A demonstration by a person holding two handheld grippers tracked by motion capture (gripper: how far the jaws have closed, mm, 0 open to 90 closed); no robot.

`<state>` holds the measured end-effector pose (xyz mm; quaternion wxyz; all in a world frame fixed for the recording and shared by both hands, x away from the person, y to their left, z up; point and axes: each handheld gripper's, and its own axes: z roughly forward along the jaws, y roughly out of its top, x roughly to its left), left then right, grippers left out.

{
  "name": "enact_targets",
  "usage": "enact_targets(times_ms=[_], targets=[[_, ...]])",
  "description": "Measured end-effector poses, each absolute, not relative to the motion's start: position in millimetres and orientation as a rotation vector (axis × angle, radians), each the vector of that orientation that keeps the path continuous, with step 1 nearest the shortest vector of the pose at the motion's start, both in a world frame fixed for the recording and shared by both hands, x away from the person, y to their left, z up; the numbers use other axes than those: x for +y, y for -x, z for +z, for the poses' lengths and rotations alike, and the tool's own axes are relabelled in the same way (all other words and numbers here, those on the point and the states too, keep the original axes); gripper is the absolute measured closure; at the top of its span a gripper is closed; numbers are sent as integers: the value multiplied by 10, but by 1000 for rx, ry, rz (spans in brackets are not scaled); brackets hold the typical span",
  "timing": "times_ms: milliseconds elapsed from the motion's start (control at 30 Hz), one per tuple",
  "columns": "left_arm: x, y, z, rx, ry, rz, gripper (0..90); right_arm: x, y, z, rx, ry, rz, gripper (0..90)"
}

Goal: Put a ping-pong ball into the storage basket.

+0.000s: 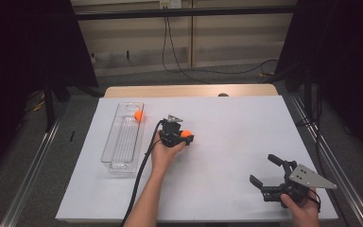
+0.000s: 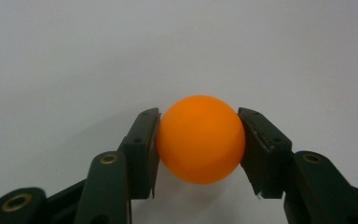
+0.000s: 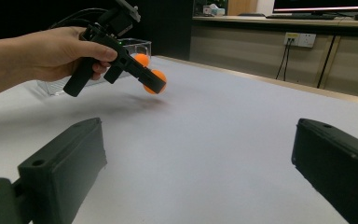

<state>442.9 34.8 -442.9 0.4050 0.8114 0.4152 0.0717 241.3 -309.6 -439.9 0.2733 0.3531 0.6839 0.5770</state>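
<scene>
left tool (image 2: 198,140) clamped on orange ball (image 2: 200,139) above the white table (image 1: 227,127); right tool (image 1: 271,171) apart

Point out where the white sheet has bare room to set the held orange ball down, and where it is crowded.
Bare sheet lies between the left gripper holding the orange ball and the open right gripper, and across the far right part of the white sheet. It is crowded at the left, where the clear tray with a second orange ball sits close to the left hand.
</scene>
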Motion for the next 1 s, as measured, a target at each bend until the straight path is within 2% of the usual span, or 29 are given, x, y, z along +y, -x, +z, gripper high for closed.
enact_targets(times_ms=[1000], targets=[[472, -4360, -4369, 1056, -2066, 183, 510, -3090, -2411, -4400, 1841, -950, 1552, 24]])
